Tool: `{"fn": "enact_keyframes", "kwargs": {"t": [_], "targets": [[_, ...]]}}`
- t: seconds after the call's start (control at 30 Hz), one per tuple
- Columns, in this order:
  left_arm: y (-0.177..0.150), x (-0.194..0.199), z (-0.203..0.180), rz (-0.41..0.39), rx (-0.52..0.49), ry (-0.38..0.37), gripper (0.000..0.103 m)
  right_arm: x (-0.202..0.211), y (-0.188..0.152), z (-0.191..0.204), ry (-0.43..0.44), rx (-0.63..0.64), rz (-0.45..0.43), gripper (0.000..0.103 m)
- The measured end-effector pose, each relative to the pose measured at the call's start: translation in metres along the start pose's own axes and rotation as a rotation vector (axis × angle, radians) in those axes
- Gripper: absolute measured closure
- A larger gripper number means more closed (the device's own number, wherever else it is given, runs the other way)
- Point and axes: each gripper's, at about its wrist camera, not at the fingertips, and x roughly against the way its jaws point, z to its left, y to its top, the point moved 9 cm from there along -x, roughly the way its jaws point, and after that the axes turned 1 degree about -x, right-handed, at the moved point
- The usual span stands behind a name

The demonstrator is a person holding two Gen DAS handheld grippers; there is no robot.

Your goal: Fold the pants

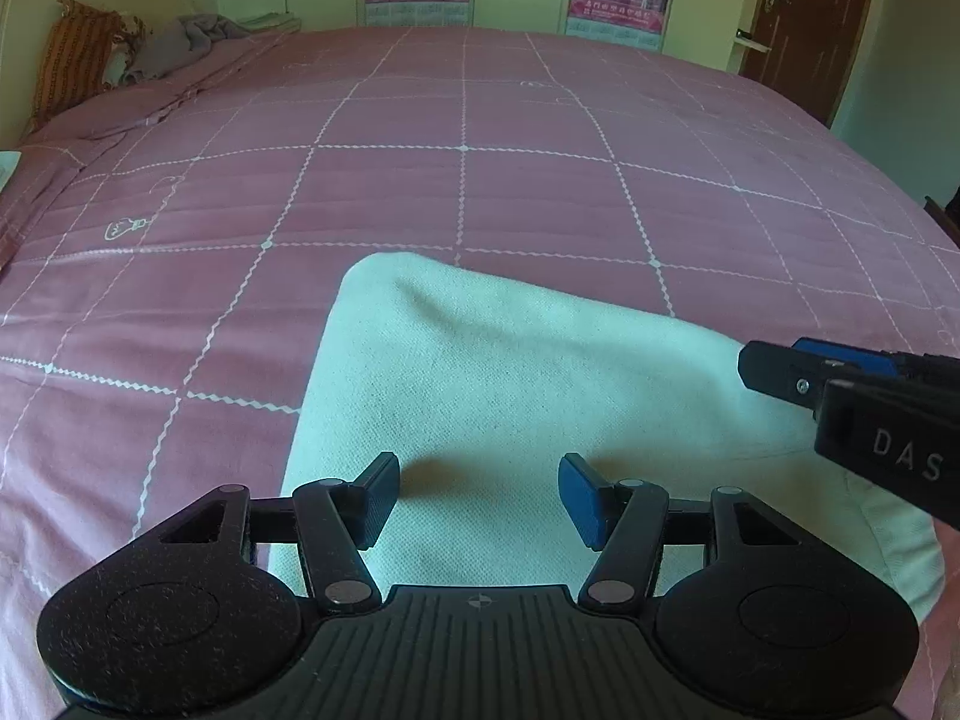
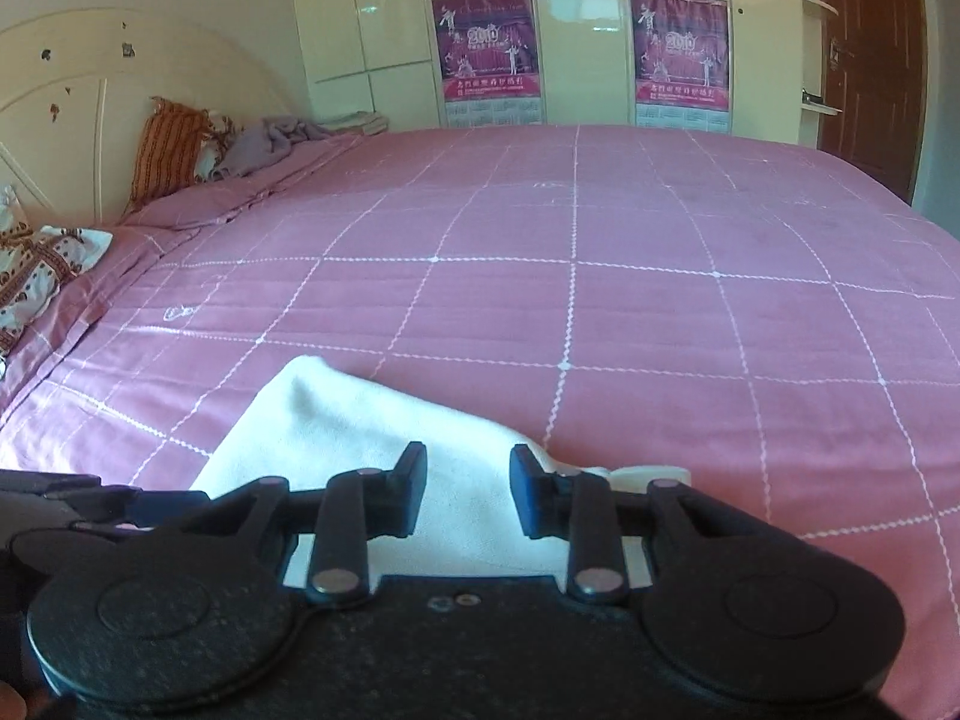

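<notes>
White pants (image 1: 510, 396) lie folded on pink bed (image 1: 462, 180). Left gripper (image 1: 478, 495) spread above them, right gripper (image 2: 468, 495) spread too, marked "DAS". 2 posters (image 2: 487, 45) read "2010".

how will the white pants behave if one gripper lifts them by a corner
The white pants will probably drape and sag, not hold shape: the fabric lies soft, with a rounded bulge at its far fold. They look light, a thin knit layer. On the pink bedsheet a push would likely bunch them. Both the left gripper and the right gripper are open.
</notes>
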Motion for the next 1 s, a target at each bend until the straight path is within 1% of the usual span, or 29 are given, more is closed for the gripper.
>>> {"fn": "enact_keyframes", "kwargs": {"t": [0.07,0.13,0.17,0.2,0.23,0.27,0.47,0.6,0.63,0.67,0.7,0.8,1.0], "targets": [[-0.001,-0.014,0.001,0.023,-0.011,0.012,0.044,-0.014,-0.004,-0.007,-0.028,0.002,0.033,0.073],[-0.008,-0.029,0.004,0.056,-0.018,0.015,0.044,-0.030,-0.018,-0.022,-0.084,0.014,0.081,0.076],[-0.010,-0.033,0.005,0.056,-0.010,0.008,0.042,-0.038,-0.028,-0.031,-0.108,0.022,0.116,0.083],[-0.010,-0.034,0.005,0.053,-0.010,0.009,0.041,-0.045,-0.037,-0.038,-0.118,0.023,0.138,0.095],[-0.011,-0.035,0.004,0.050,-0.015,0.013,0.040,-0.046,-0.041,-0.044,-0.122,0.020,0.128,0.098],[-0.012,-0.035,0.002,0.045,-0.026,0.017,0.039,-0.046,-0.043,-0.046,-0.113,0.001,0.117,0.099],[-0.017,-0.030,0.001,0.045,-0.032,0.020,0.038,-0.046,-0.047,-0.051,-0.103,-0.055,0.106,0.099],[-0.025,-0.021,0.003,0.041,-0.026,0.024,0.036,-0.037,-0.048,-0.047,-0.110,-0.041,0.118,0.099],[-0.027,-0.018,0.004,0.041,-0.021,0.022,0.036,-0.033,-0.048,-0.047,-0.106,-0.048,0.119,0.098],[-0.031,-0.015,0.005,0.040,-0.017,0.021,0.036,-0.028,-0.048,-0.045,-0.095,-0.055,0.112,0.093],[-0.034,-0.012,0.005,0.039,-0.016,0.021,0.036,-0.022,-0.049,-0.042,-0.090,-0.048,0.103,0.088],[-0.043,-0.005,0.006,0.041,-0.013,0.020,0.034,-0.006,-0.059,-0.029,-0.090,0.029,0.078,0.081],[-0.064,0.010,0.006,0.048,-0.028,0.022,0.028,0.014,-0.089,-0.013,-0.095,0.145,0.075,0.081]]}}
